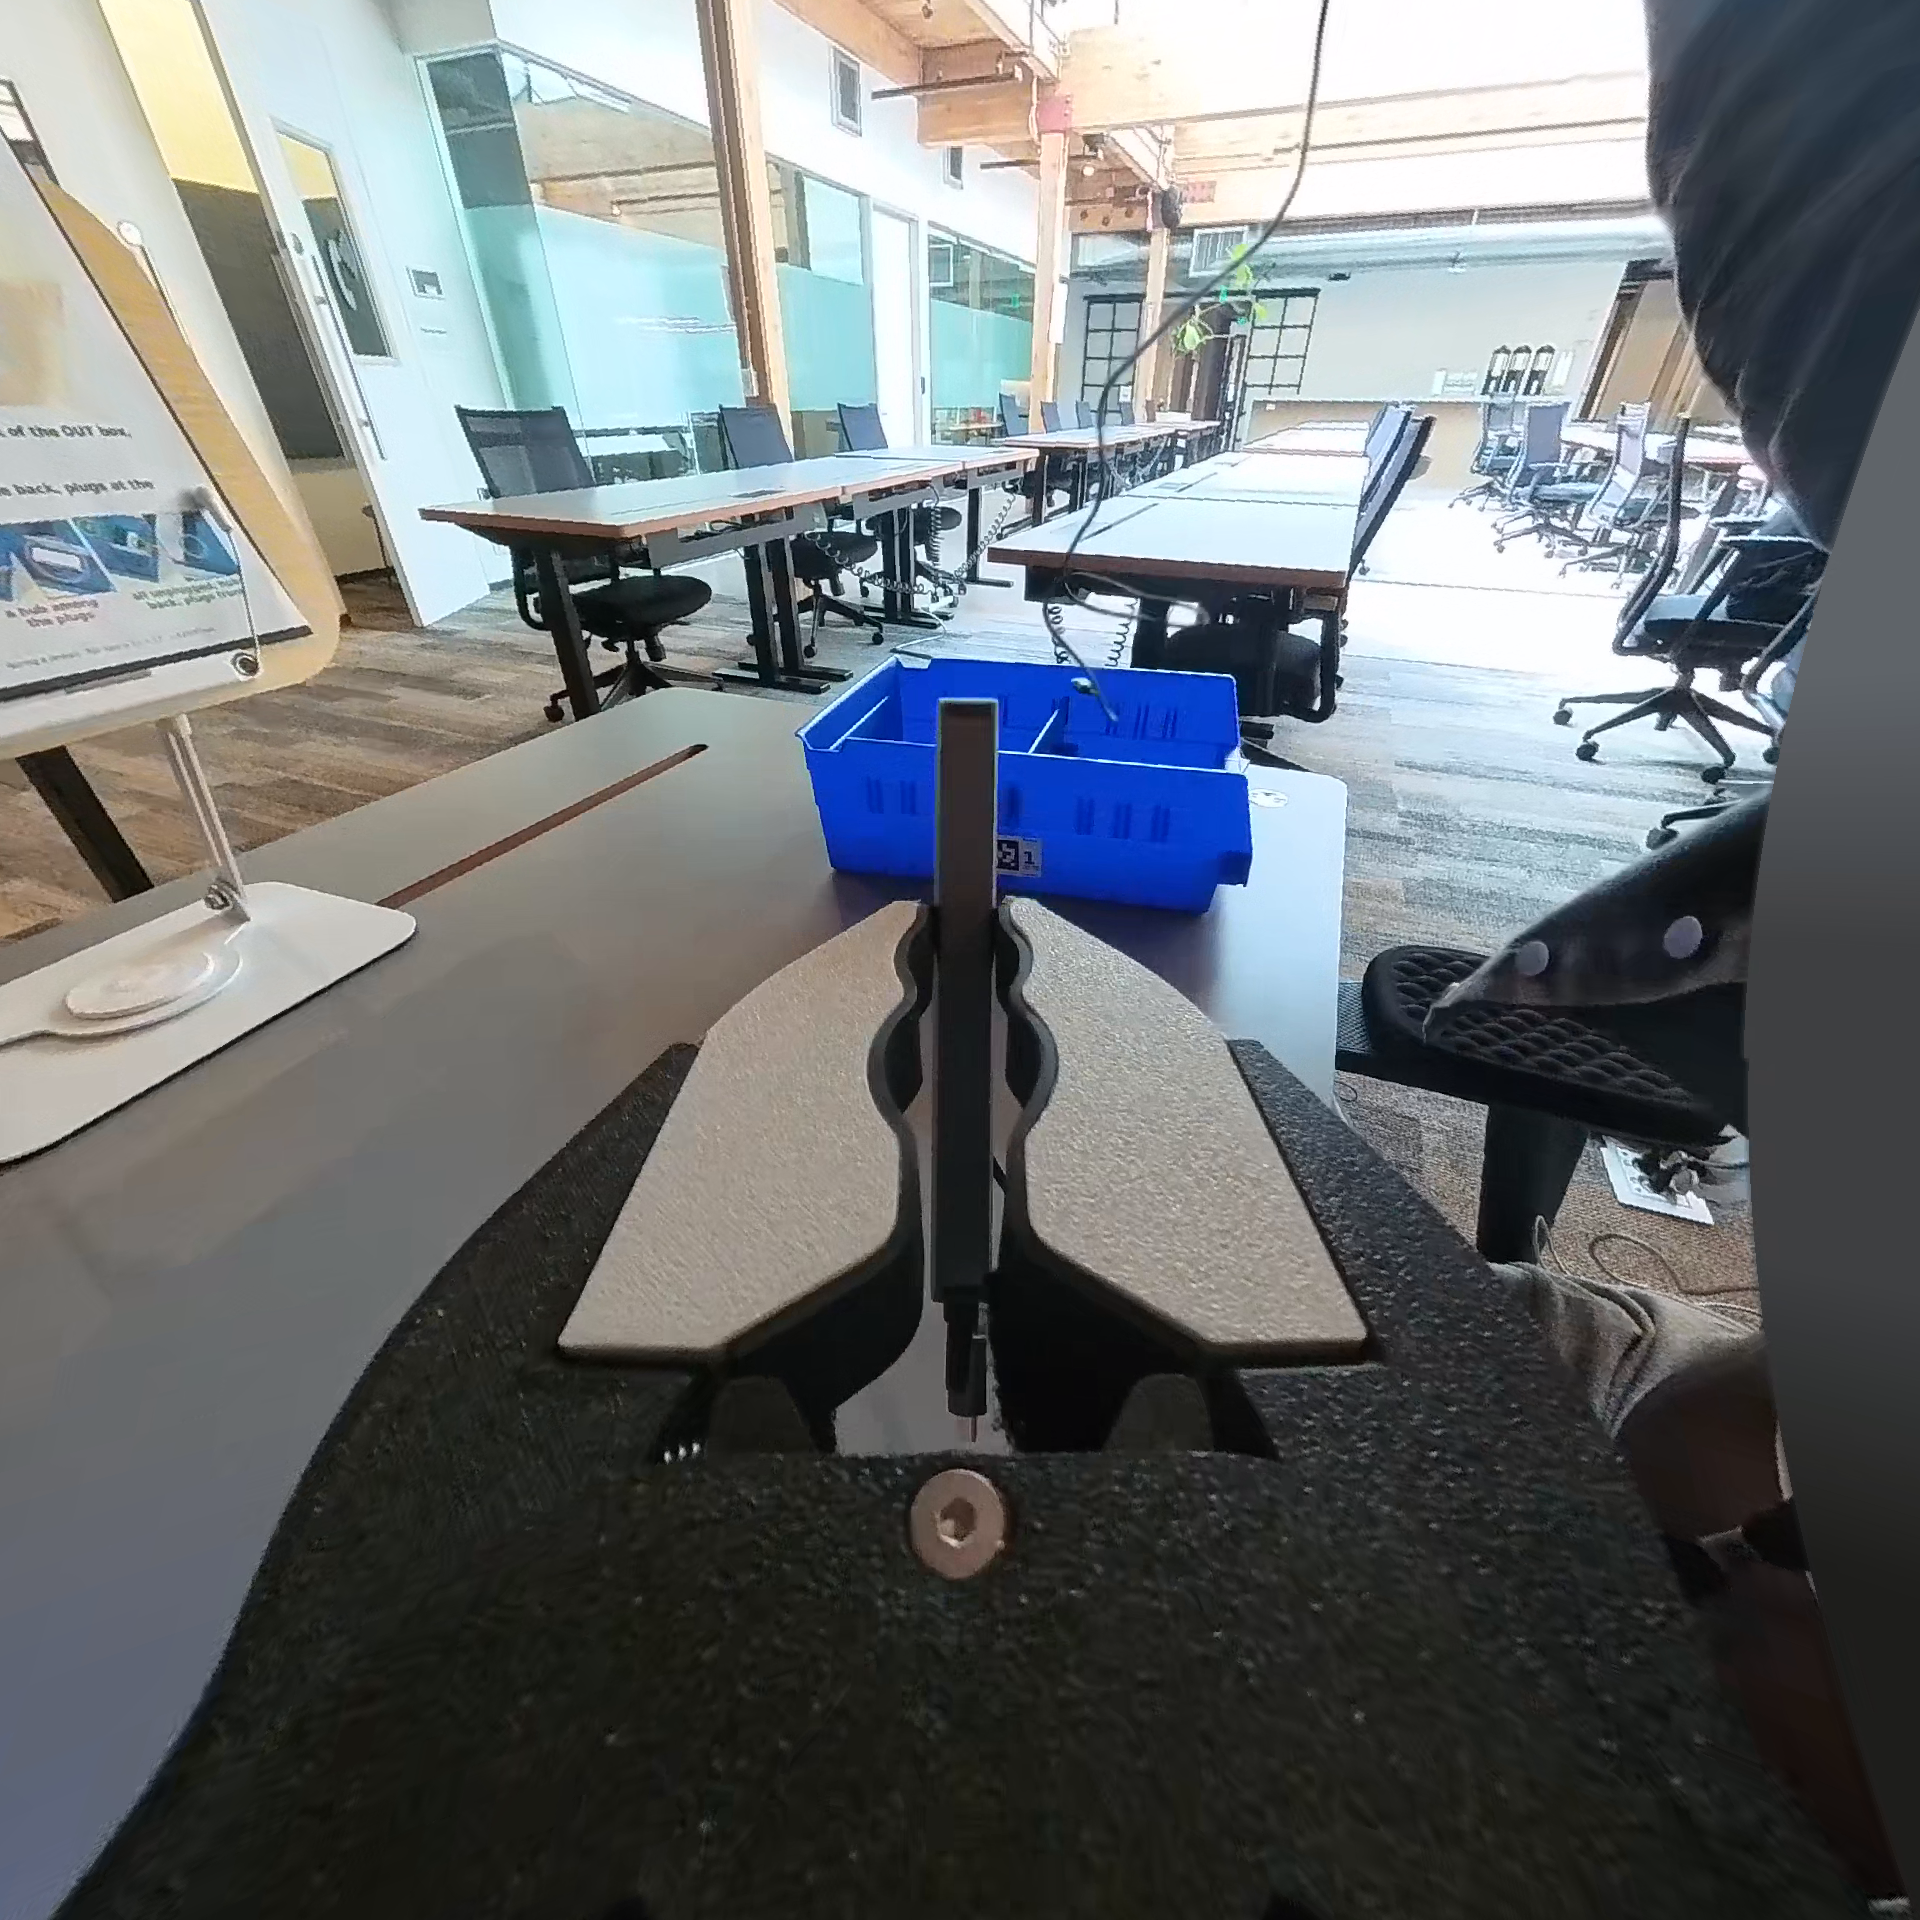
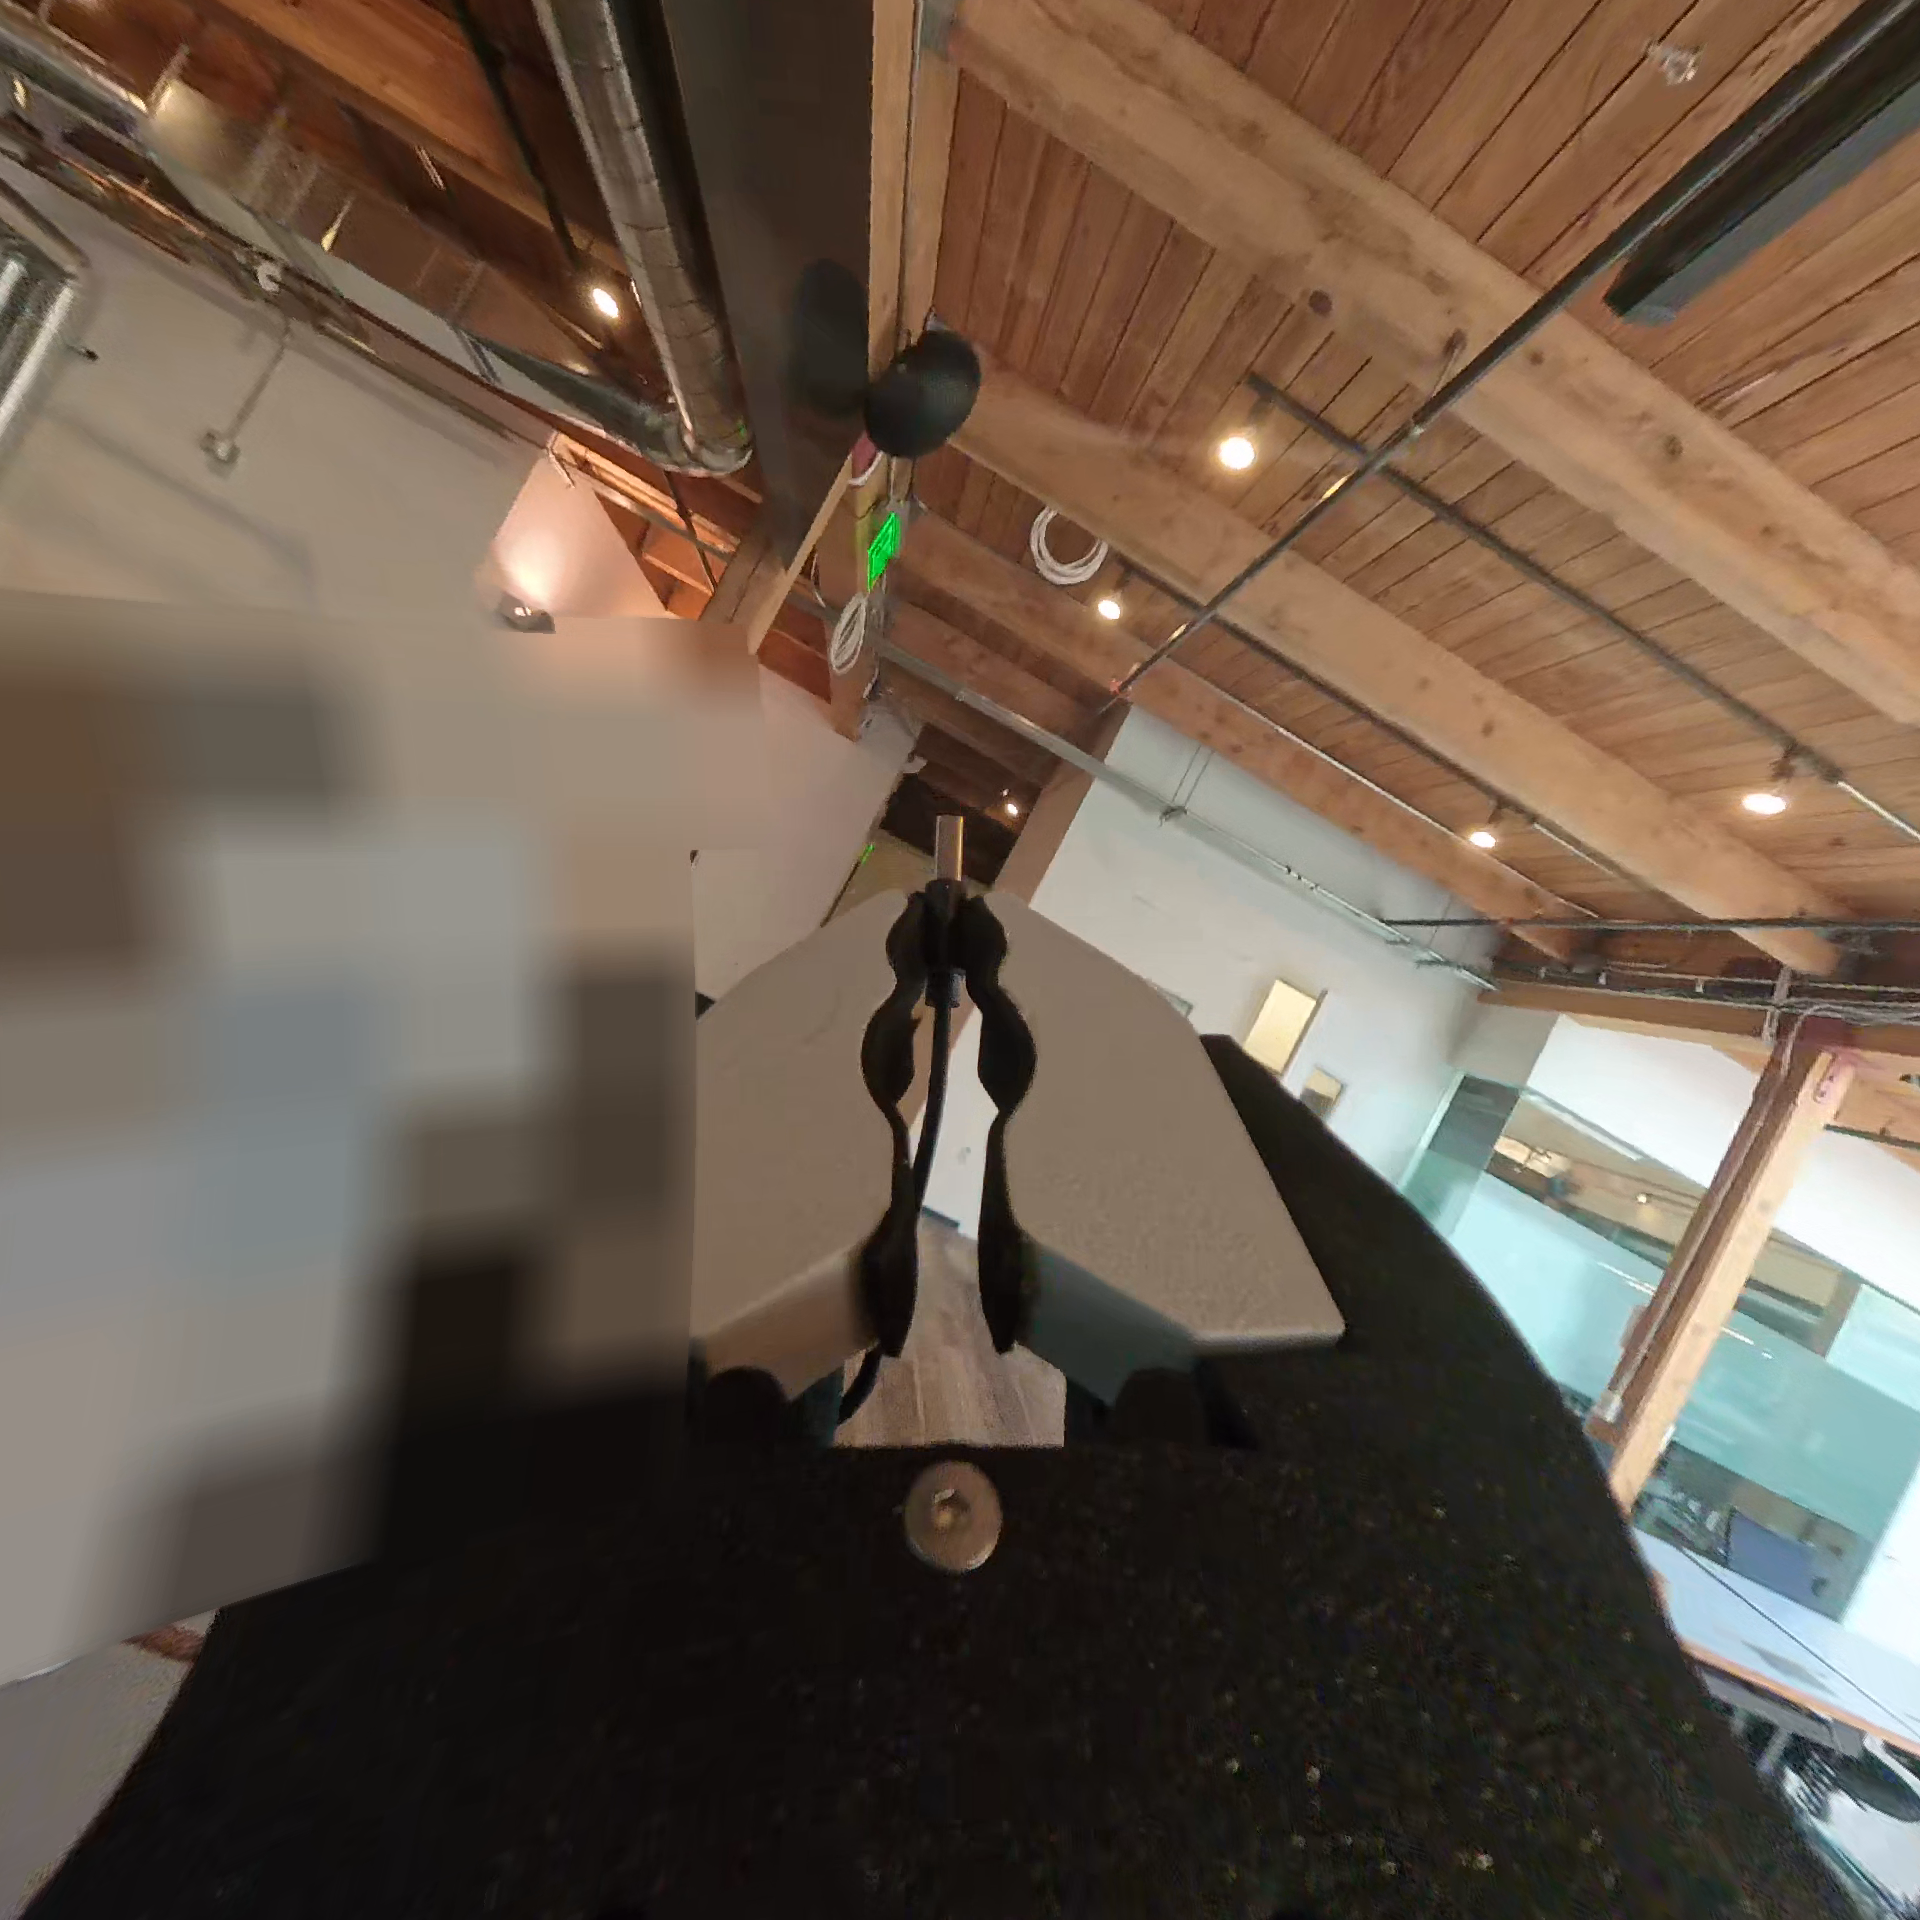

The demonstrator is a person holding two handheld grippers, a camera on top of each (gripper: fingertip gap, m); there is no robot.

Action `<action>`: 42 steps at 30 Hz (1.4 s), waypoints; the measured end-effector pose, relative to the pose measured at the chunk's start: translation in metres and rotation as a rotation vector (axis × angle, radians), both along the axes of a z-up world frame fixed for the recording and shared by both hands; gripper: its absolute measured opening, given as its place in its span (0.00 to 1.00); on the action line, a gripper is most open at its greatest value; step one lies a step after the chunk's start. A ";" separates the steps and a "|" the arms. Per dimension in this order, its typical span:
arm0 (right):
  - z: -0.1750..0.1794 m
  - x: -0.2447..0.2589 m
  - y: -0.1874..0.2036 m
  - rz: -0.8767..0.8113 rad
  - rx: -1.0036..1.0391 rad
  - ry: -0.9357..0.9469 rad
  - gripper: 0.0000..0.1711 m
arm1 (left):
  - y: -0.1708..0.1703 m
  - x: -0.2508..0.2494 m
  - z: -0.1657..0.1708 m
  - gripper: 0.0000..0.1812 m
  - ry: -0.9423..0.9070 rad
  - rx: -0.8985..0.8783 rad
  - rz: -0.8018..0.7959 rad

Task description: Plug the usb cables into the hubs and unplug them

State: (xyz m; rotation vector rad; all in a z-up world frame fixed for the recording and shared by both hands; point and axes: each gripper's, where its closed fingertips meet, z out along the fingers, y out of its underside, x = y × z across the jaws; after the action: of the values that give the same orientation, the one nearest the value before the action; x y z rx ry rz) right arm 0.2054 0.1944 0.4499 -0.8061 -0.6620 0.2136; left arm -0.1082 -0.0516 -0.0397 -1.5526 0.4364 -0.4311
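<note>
left wrist view: blue bin (image 1: pixel 1039 805) beyond hub-clamping left tool (image 1: pixel 964 935)

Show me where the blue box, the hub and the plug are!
blue bin (image 1: pixel 1122 821): left wrist view, on its front wall.
USB hub (image 1: pixel 964 831): left wrist view, on its upper end.
USB plug (image 2: pixel 949 844): right wrist view, on its metal tip.

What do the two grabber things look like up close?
Both look alike. The left gripper and right gripper each have two pale grey, grainy fingers with wavy black rubber pads along the inner edges. Each sits on a rough black base with one round silver screw in the middle.
</note>
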 end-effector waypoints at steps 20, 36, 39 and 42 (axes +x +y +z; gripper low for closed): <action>-0.228 0.014 0.043 0.299 -0.205 0.157 0.04 | 0.002 0.002 -0.005 0.06 0.009 -0.017 -0.003; -0.491 -0.011 0.052 0.461 -0.470 -0.627 0.04 | 0.006 0.004 -0.009 0.06 0.007 -0.034 -0.007; -0.535 -0.013 0.054 0.420 -0.589 -0.912 0.04 | 0.006 0.004 -0.011 0.06 0.008 -0.040 -0.011; -0.569 -0.007 0.057 0.367 -0.735 -1.164 0.04 | 0.007 0.004 -0.012 0.06 0.007 -0.044 -0.012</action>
State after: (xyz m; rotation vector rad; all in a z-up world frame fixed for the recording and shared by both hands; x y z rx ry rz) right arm 0.1979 0.2512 -0.1195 -1.5187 -1.9007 0.3219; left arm -0.1039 -0.0448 -0.0521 -1.5949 0.4444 -0.4466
